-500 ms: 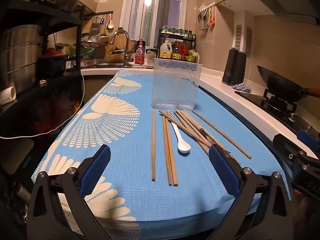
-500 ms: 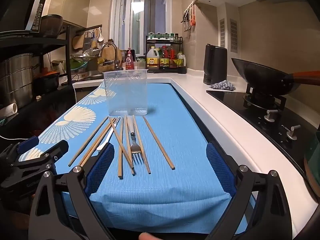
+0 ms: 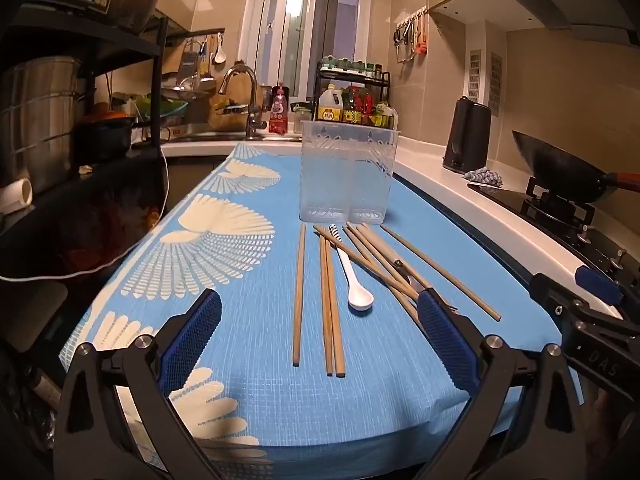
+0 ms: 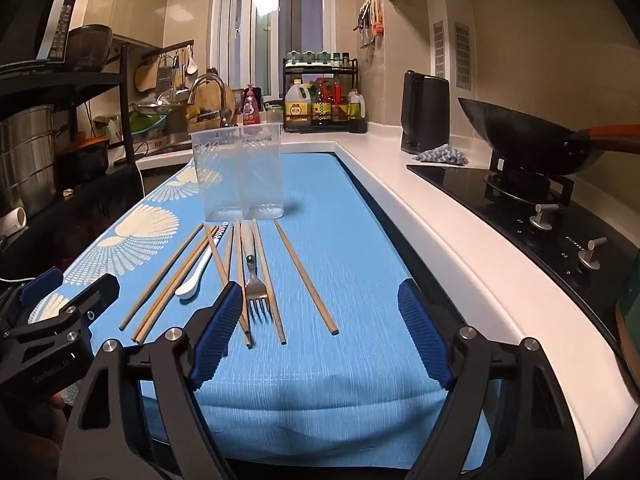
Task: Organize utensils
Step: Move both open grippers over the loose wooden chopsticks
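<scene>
1. Utensils: chopsticks (image 3: 298, 292), one white spoon (image 3: 354, 280) and one fork (image 4: 255, 280), all loose on the blue cloth (image 3: 248, 264) over the desk, just in front of the holder.
2. Chopsticks: several wooden sticks; some lie parallel at the left, others cross one another over the fork handle; one lies apart at the right.
3. Spoon: white, patterned handle toward the holder, bowl toward the cameras, lying among the sticks.
4. Fork: metal, pale handle, tines toward the cameras, between sticks.
5. Holder (image 4: 240, 176): clear plastic, two compartments, upright on the cloth behind the utensils, nothing visible inside.
6. Left gripper (image 3: 320, 336): fingers (image 3: 192, 336) spread wide, blue pads, gripping nothing, above the near cloth edge. In the right wrist view its black body bears white lettering, too blurred to read.
7. Right gripper (image 4: 316, 336): fingers (image 4: 218, 332) spread wide, holding nothing, near the fork tines. In the left wrist view its body shows letters reading roughly "DAS".
8. Wok (image 4: 528, 136): on the hob at the right; hob lettering illegible.
9. Bottles (image 4: 320, 104): rack at the back; yellow and red labels, text unreadable.
</scene>
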{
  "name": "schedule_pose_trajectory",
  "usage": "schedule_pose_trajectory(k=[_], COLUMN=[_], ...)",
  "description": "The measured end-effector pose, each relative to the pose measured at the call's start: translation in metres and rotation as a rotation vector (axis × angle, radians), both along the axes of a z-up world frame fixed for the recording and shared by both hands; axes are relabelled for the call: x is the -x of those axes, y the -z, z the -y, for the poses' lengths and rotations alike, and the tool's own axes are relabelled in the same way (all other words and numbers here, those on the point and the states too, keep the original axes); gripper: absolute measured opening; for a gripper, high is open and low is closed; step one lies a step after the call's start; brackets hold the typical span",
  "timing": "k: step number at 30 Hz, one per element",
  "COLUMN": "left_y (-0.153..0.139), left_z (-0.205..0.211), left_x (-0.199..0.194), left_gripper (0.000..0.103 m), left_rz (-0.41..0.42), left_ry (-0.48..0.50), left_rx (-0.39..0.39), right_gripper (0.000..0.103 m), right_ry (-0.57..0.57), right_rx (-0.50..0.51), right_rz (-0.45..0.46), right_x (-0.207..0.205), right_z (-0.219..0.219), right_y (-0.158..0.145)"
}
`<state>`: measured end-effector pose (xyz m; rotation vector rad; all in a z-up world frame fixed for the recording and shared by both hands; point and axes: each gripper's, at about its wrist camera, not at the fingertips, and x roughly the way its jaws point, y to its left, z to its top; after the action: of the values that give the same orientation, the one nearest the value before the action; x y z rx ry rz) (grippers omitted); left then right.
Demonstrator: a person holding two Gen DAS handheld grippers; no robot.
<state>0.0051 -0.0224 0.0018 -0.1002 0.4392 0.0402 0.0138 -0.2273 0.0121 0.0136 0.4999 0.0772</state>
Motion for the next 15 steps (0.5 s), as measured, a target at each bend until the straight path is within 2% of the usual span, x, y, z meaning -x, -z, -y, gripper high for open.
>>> schedule_pose_trajectory(k=[6, 15], left_y=[0.008, -0.004], left_z=[-0.008, -0.005], left_x=[-0.003, 0.002], left_gripper=[0.092, 0.089], left_rz=[-0.033, -0.013], left_ry=[-0.007, 0.030], left_rx=[0.018, 0.023], right_gripper=[0.076, 0.074], right_ry=[0.015, 0.006], right_rx=[0.002, -0.002], right_rz=[-0.040, -0.024], right_x=[-0.006, -0.008], right_z=[-0.001, -0.003], right_y=[0.004, -0.017])
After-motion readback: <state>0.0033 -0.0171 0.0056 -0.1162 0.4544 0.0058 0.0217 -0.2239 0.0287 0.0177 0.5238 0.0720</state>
